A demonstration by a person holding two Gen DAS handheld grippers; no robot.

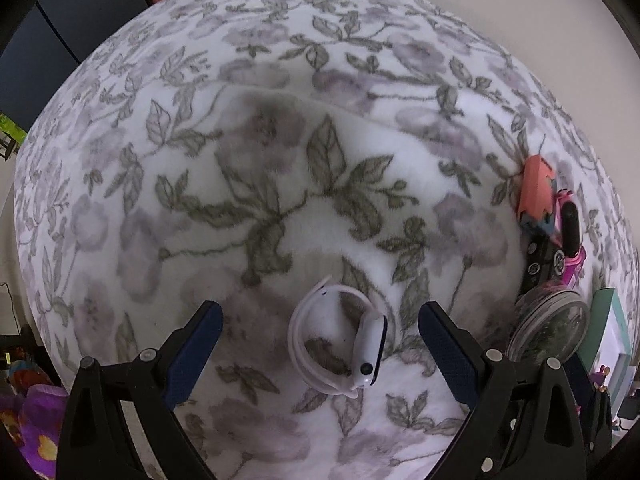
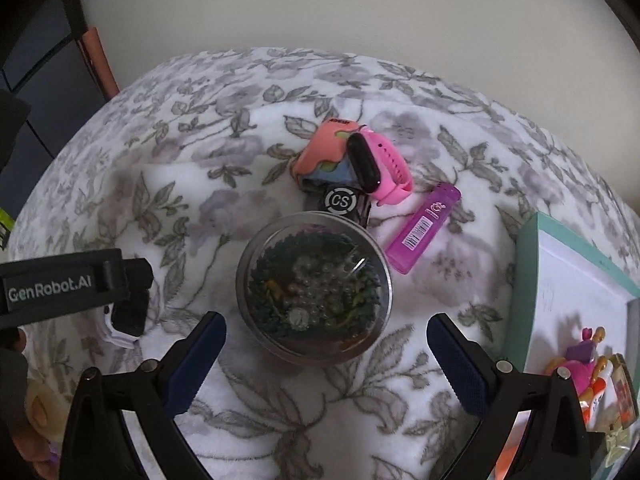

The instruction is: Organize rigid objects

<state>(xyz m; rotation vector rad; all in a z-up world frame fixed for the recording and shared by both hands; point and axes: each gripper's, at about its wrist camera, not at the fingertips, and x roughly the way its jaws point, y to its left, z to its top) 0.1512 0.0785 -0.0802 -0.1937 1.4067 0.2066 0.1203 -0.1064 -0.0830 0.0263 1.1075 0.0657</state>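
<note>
My left gripper (image 1: 320, 344) is spread wide around the white watch (image 1: 340, 344) – no contact; my right gripper (image 2: 326, 344) gapes over the round tin (image 2: 314, 292), purple lighter (image 2: 424, 230) at two o'clock.

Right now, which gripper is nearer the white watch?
Left. The left gripper is open with the white watch lying between its fingers. The right gripper is open over the round jar, off to the watch's right.
</note>
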